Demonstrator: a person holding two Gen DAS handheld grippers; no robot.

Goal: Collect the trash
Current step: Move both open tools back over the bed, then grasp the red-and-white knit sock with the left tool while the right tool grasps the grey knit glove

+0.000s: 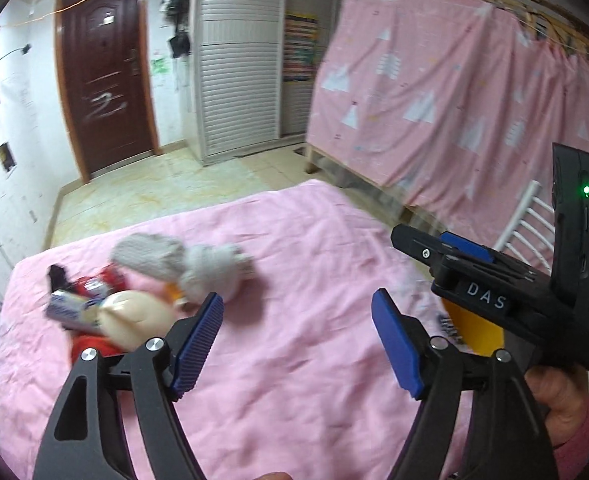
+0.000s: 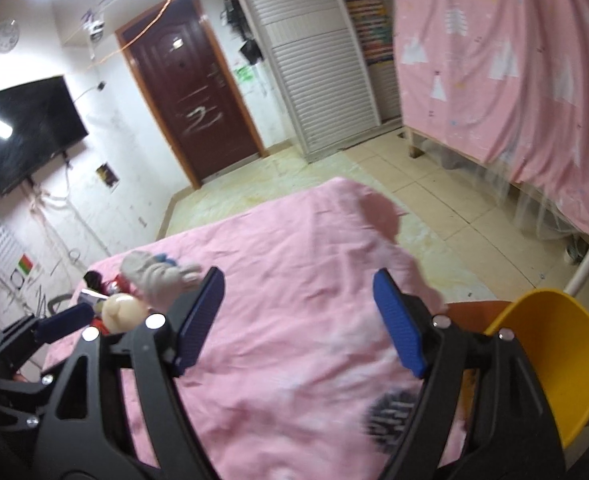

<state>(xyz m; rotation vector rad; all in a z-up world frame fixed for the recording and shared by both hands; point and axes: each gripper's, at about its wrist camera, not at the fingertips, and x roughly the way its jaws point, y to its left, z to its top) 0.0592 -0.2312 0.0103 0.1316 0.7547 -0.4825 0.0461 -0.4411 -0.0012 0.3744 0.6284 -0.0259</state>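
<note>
A pile of trash lies at the far left of the pink-covered table (image 1: 294, 360): grey crumpled cloth (image 1: 182, 264), a cream round object (image 1: 134, 316), a blue-white packet (image 1: 68, 308) and red wrappers (image 1: 94, 284). The pile also shows in the right wrist view (image 2: 154, 280). My left gripper (image 1: 298, 336) is open and empty, above the table just right of the pile. My right gripper (image 2: 298, 320) is open and empty over the table's middle; it shows in the left wrist view (image 1: 446, 248). A yellow bin (image 2: 554, 360) stands at the table's right edge.
A brown door (image 1: 102, 88) and a white slatted cabinet (image 1: 238, 60) stand at the back. A pink curtained bunk (image 1: 454, 92) fills the right side. A white rail (image 1: 526, 236) is at the right. A black TV (image 2: 22, 132) hangs on the left wall.
</note>
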